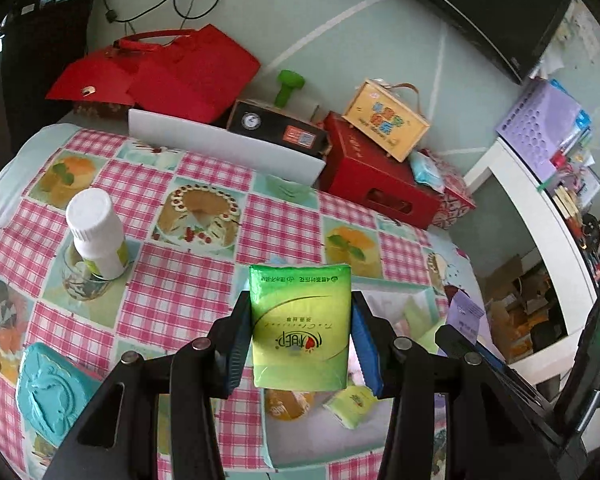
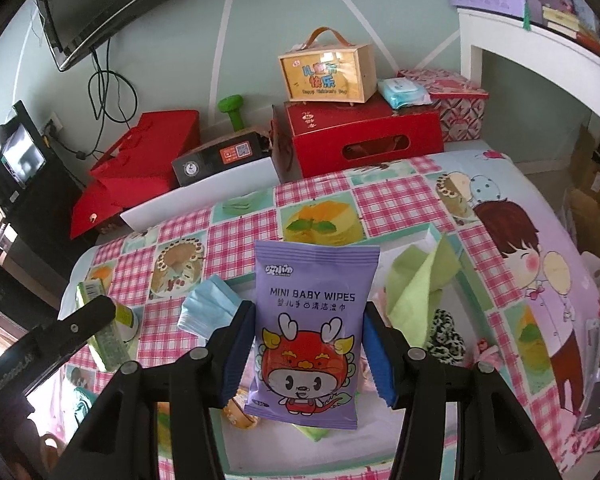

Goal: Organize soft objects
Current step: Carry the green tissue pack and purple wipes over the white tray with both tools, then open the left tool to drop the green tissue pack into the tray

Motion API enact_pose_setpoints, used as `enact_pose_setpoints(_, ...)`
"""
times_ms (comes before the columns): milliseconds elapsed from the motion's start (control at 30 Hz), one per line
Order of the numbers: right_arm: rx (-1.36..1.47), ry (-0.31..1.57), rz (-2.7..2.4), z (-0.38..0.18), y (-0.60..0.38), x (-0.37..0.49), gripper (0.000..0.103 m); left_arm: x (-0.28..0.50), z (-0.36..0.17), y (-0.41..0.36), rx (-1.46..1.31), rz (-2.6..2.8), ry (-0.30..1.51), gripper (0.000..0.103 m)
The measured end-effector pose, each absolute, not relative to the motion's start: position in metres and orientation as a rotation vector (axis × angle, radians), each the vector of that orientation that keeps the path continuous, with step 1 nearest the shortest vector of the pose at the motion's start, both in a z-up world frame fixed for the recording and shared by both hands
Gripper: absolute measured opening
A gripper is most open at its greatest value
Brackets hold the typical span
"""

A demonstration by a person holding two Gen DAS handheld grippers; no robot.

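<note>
My left gripper [image 1: 300, 332] is shut on a green tissue pack [image 1: 300, 328] and holds it above the table. Below it lie another green tissue pack [image 1: 350, 404] and an orange packet [image 1: 286, 404] in a white tray [image 1: 320, 448]. My right gripper [image 2: 306, 340] is shut on a purple baby wipes pack [image 2: 312, 332], also held above the tray [image 2: 300, 456]. The purple pack [image 1: 464, 314] and right gripper show at the right of the left wrist view. The left gripper with its green pack [image 2: 100, 320] shows at the left of the right wrist view.
A white bottle [image 1: 96, 232] stands on a glass at the left. A teal pad [image 1: 48, 392] lies near the front left. A light blue mask stack [image 2: 208, 304], a green cloth [image 2: 420, 284] and a patterned scrunchie [image 2: 446, 332] lie on the checked tablecloth [image 2: 380, 196]. Red boxes [image 2: 364, 136] stand behind.
</note>
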State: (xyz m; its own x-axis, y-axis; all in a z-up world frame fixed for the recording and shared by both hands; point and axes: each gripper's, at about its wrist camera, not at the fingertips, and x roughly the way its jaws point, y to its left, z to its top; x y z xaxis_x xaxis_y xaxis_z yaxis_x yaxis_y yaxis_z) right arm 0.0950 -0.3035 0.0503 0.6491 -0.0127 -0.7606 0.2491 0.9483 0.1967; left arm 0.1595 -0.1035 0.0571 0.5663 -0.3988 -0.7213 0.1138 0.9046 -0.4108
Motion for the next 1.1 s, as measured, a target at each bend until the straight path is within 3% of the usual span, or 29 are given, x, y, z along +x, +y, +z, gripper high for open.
enact_pose_setpoints(367, 0.309, 0.833, -0.247, 0.050, -0.334, 0.065, 0.055, 0.141, 0.032, -0.127, -0.319, -0.378, 1.005, 0.048)
enact_pose_setpoints(1100, 0.233, 1.112, -0.254, -0.035, -0.326, 0.088, 0.056, 0.146, -0.045, -0.168, -0.213, -0.396, 1.329, 0.048)
